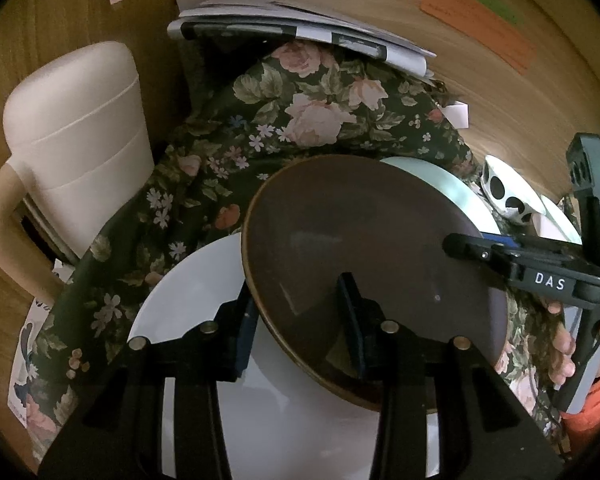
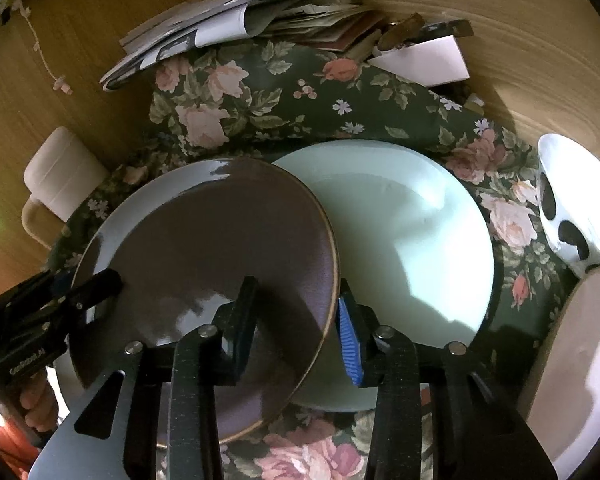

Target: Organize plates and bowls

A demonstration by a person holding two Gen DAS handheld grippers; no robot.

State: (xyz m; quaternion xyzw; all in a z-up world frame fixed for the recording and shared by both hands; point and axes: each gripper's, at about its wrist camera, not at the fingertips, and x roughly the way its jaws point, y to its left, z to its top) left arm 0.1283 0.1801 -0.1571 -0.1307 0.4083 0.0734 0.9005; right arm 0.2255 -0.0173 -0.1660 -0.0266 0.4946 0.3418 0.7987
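A dark brown plate point(image 1: 360, 248) point(image 2: 220, 248) is held tilted between both grippers. My left gripper point(image 1: 298, 328) is shut on its near-left rim, one finger on top and the other beneath. My right gripper point(image 2: 296, 332) is shut on the opposite rim, its blue pad point(image 2: 348, 340) against the outside edge; its tip also shows in the left wrist view point(image 1: 460, 246). Under the brown plate's left side lies a white plate point(image 1: 188, 288). A pale mint plate point(image 2: 412, 232) point(image 1: 440, 184) lies partly under its right side.
A floral cloth point(image 1: 260, 128) point(image 2: 284, 92) covers the table. A black-spotted white bowl point(image 2: 560, 220) point(image 1: 504, 196) and a white dish point(image 2: 580, 340) sit at the right. A cream mug point(image 1: 76, 140) point(image 2: 60, 176) stands left. Stacked papers point(image 1: 300, 24) point(image 2: 220, 24) lie behind.
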